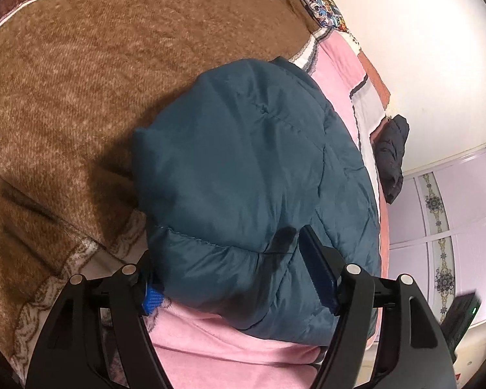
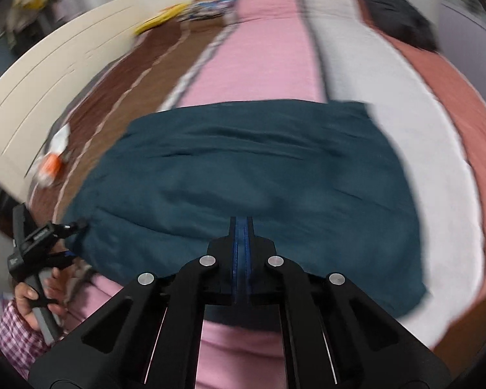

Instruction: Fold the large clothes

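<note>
A teal padded jacket [image 1: 243, 168] lies folded into a compact bundle on the bed. My left gripper [image 1: 226, 259] is open wide, one finger on each side of the bundle's near edge. Its right finger [image 1: 317, 269] rests on top of the fabric, and its left pad [image 1: 152, 298] is partly hidden under the edge. In the right wrist view the jacket [image 2: 243, 168] spreads across the middle. My right gripper [image 2: 241, 223] hovers over its near edge, fingers shut together with nothing between them. The left gripper [image 2: 74, 240] appears at the jacket's left corner, held by a hand [image 2: 32, 301].
The bed carries a brown blanket [image 1: 81, 81] on one side and a pink striped sheet [image 2: 259, 58] on the other. A black garment [image 1: 392, 152] lies at the far edge by the wall. An orange and white packet [image 2: 50, 162] sits near the cream headboard [image 2: 48, 74]. Lilac wardrobe doors [image 1: 453, 210] stand beyond.
</note>
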Available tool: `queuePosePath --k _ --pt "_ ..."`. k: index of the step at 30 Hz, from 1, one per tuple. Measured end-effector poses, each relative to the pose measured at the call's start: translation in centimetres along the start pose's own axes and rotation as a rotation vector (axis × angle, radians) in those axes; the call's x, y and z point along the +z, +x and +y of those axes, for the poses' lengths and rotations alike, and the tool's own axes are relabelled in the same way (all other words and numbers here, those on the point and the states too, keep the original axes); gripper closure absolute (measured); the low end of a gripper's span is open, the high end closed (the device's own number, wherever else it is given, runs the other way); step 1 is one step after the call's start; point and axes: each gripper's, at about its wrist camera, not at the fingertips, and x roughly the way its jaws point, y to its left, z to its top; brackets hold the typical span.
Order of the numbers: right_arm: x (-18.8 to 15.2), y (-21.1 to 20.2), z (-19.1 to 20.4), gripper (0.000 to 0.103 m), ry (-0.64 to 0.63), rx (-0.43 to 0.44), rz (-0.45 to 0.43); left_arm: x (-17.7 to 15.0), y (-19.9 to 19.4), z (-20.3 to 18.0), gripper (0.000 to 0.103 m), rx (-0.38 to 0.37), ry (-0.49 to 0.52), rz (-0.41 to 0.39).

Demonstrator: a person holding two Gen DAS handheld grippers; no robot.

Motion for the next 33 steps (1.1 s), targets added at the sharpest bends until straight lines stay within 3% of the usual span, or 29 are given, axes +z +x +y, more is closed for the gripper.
queuePosePath --k 7,12,16,26,33 --pt "3.0 7.1 3.3 0.099 -0.059 -0.038 0.07 0.4 0.3 -0.7 0.033 0.01 0.005 -0.011" --pt "3.0 12.7 2.5 0.099 -0.04 -0.065 0.178 0.5 0.7 -1.6 0.033 0.079 0.061 -0.021" --pt "2.9 14.6 2.1 0.101 -0.063 -0.078 0.208 0.5 0.8 -2.8 0.033 0.123 0.124 -0.044" --pt "4.1 14.0 1.6 0.102 0.004 -0.041 0.265 0.8 1.3 -3.8 0.036 0.231 0.166 -0.049" --pt "7.3 10.1 3.0 0.102 -0.004 -0.003 0.141 0.7 1.3 -4.0 0.037 0.256 0.175 -0.048"
